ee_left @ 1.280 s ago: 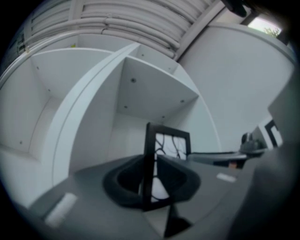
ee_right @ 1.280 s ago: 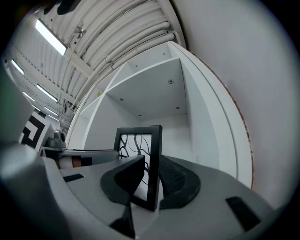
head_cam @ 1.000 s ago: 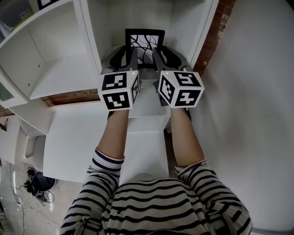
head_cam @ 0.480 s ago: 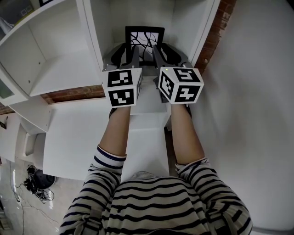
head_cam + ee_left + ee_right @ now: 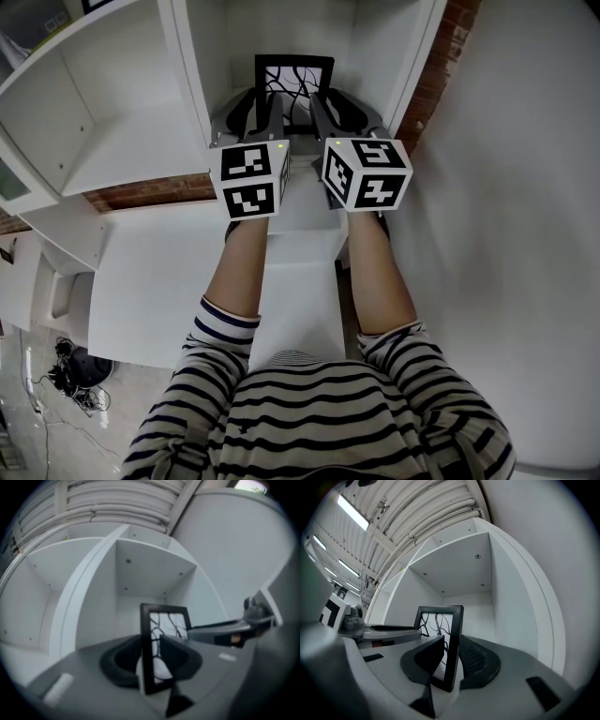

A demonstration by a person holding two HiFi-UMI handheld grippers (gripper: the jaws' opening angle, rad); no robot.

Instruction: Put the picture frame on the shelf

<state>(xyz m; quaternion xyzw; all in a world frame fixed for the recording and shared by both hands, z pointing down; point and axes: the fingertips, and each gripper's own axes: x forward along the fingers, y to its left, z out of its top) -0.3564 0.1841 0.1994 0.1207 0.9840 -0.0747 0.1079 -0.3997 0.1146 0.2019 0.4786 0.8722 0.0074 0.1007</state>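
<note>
frame [image 5: 294,86] stands upright at 12 o'clock in my head view, inside a narrow bay of the shelf [image 5: 192,84]. my left gripper [image 5: 151,665] is clenched on the frame's left edge, and my right gripper [image 5: 451,660] is clenched on its right edge. on each, one jaw lies against the front of the rail and one against the back. i cannot tell whether the frame's bottom edge touches the bay floor. the bay's side walls run close outside both grippers, at 10 and 2 o'clock. the back panel stands behind the frame, and the bay's ceiling is well above its top edge. a wider bay lies open at 9 o'clock. every shelf surface is plain white board. a brick strip [image 5: 439,66] runs at 1 o'clock beside a white wall [image 5: 525,206]. cables [image 5: 75,384] lie on the floor at 8 o'clock.
</note>
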